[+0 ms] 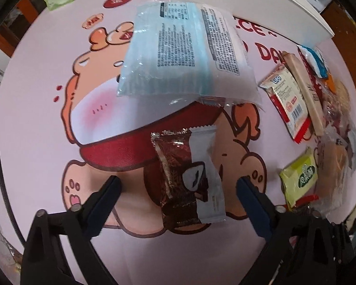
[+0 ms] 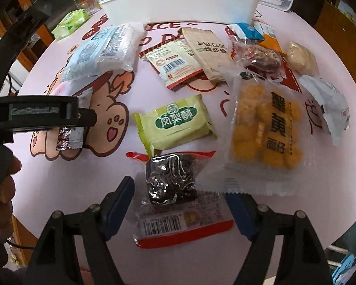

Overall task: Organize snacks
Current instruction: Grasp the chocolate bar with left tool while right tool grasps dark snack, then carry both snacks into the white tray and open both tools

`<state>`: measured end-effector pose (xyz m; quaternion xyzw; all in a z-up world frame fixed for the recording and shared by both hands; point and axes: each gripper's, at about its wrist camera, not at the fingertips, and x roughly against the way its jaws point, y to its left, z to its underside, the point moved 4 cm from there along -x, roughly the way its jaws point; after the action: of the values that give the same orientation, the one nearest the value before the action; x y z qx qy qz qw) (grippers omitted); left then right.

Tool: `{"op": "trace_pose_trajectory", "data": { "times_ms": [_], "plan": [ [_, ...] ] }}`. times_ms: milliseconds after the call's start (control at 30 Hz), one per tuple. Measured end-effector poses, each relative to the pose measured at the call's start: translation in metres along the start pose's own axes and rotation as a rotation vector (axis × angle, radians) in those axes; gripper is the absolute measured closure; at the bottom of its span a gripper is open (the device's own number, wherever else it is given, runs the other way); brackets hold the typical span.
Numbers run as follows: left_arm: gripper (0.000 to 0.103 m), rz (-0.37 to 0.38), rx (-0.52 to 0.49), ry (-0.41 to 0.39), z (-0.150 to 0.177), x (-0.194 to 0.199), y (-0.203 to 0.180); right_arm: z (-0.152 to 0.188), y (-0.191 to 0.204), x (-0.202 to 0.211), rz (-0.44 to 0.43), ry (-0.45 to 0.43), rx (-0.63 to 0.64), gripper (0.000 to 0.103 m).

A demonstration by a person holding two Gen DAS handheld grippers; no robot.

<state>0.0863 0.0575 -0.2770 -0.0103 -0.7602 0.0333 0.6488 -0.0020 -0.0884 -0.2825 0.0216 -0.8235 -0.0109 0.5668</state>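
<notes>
My left gripper [image 1: 178,185] and right gripper [image 2: 179,193] match: black angular arms with silver screws, dark blue pads [image 1: 255,204] lining the fingers. Pale lettering marks the left gripper's black body, seen from the right camera.

We see a pale pink table mat [image 2: 66,178] printed with a peach cartoon animal in a dark red collar. Just behind the green pastry packet [image 2: 175,123] with its white lettering lies a white and red wafer packet [image 2: 175,67]. Right of the green one, a clear bag [image 2: 265,128] shows yellow puffs under black characters. Nearer us, a red-edged packet [image 2: 175,201] holds glossy black pieces.
</notes>
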Motion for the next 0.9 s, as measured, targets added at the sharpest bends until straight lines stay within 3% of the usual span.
{"op": "trace_pose_trajectory", "data": {
  "times_ms": [133,300,367,667,900],
  "plan": [
    [0.049,-0.045,-0.059,-0.037,-0.004,0.006,-0.014,0.000,0.003,0.000,0.020,-0.003,0.038,0.040],
    [0.066,-0.044,-0.106,-0.051,-0.002,0.008,-0.026,-0.001,0.005,0.002,-0.002,0.000,0.068,0.050],
    [0.067,-0.031,-0.106,-0.044,0.002,0.013,-0.030,-0.001,0.005,0.003,-0.042,0.009,0.071,0.057],
    [0.071,0.012,-0.117,-0.028,0.003,0.021,-0.031,-0.008,0.003,0.028,-0.196,-0.016,0.053,0.058],
    [0.071,0.032,-0.127,-0.100,-0.012,0.063,-0.032,-0.040,0.003,0.071,-0.212,-0.124,0.072,0.058]
  ]
}}
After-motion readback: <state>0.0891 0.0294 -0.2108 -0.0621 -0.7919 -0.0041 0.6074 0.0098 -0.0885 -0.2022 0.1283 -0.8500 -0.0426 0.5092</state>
